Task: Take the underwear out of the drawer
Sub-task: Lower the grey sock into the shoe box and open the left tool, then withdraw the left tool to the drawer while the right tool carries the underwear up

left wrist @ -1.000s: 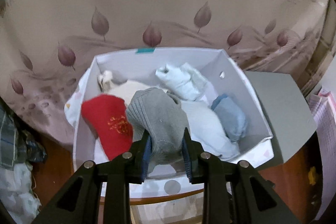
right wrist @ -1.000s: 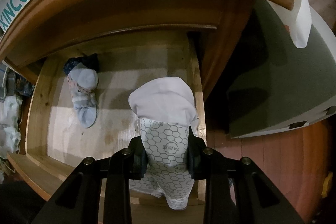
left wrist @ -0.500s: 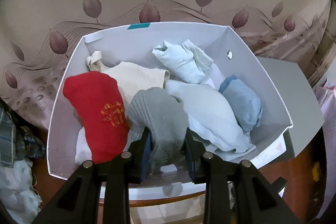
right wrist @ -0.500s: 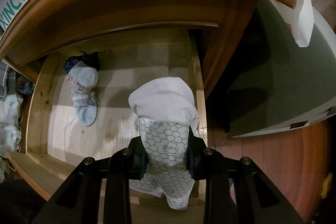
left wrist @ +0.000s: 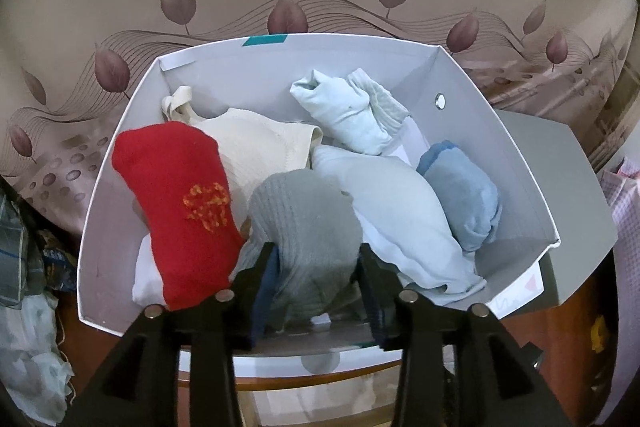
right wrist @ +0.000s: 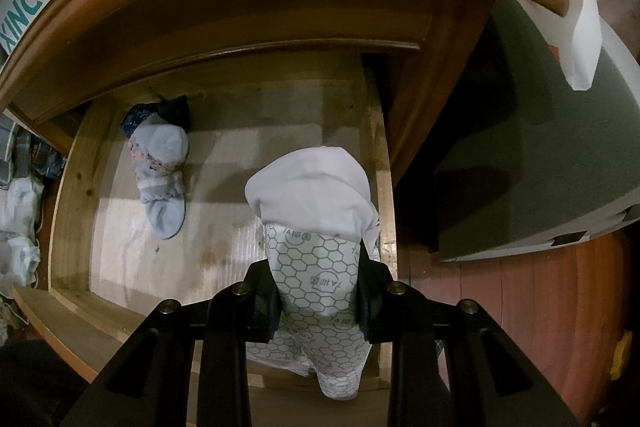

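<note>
Here, two steps are in hand at once. In the left wrist view, the left gripper (left wrist: 316, 279) is held low over a white box (left wrist: 516, 163), and its jaws are opening around a grey roll (left wrist: 308, 227) that lies among other pieces: a red roll (left wrist: 176, 199), a cream piece (left wrist: 256, 143), a pale bundle (left wrist: 400, 219) and a blue roll (left wrist: 464, 199). The grey roll sits between the fingers but appears to be let go, resting on the pile.

In the right wrist view, the right gripper (right wrist: 318, 291) is clamped on a white roll (right wrist: 316, 227) with a honeycomb-printed wrap, held above the right side of the open wooden drawer (right wrist: 68, 195). One more bundle (right wrist: 160, 167), pale with a dark piece behind it, is left on the drawer floor near the back left corner.

The release is judged nearly done. Next, the left gripper should be drawn back clear of the grey roll without snagging it, and the white roll carried across to the box, over its wall. Afterwards, the last bundle remains to be fetched.
</note>
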A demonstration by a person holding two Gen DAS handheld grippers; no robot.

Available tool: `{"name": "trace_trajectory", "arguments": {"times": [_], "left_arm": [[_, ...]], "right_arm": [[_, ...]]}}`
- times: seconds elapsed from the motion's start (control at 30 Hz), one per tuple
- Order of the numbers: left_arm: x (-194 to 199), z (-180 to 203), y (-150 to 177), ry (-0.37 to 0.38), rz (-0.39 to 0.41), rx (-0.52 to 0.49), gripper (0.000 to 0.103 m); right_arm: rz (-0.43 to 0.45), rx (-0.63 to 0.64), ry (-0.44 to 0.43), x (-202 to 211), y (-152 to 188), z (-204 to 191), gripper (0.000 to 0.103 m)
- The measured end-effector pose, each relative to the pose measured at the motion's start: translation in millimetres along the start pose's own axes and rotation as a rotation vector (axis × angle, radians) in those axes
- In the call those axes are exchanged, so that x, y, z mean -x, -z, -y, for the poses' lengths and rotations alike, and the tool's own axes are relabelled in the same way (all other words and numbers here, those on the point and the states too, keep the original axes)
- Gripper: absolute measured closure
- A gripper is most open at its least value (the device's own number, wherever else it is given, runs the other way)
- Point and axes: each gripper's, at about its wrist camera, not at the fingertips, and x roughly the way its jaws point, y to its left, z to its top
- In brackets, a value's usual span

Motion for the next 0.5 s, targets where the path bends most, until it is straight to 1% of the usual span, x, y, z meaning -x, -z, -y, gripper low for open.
{"name": "trace_trajectory", "arguments": {"times": [0.1, 0.13, 0.17, 0.2, 0.23, 0.33, 0.5], "left_arm": [[6, 1, 2, 0.017, 0.019, -0.01, 0.051], [8, 3, 3, 0.019, 0.022, -0.02, 0.049], [11, 5, 4, 0.013, 0.03, -0.036, 0.047], [13, 6, 5, 0.005, 0.037, -0.048, 0.042], [17, 8, 6, -0.011, 0.054, -0.067, 0.04], [28, 10, 10, -0.038, 0.098, -0.092, 0.04], [43, 7, 18, -0.048, 0.128, -0.089, 0.04]], "right_arm": [[-0.004, 0.002, 0.001, -1, 0, -1, 0.076], [-0.005, 0.003, 0.001, -1, 0, -1, 0.076], [-0.005, 0.003, 0.002, -1, 0, -1, 0.076], [-0.006, 0.004, 0.003, -2, 0, -2, 0.076], [-0.006, 0.006, 0.003, -2, 0, -2, 0.076], [-0.006, 0.011, 0.007, -2, 0, -4, 0.076], [-0.005, 0.014, 0.012, -3, 0, -4, 0.076]]}}
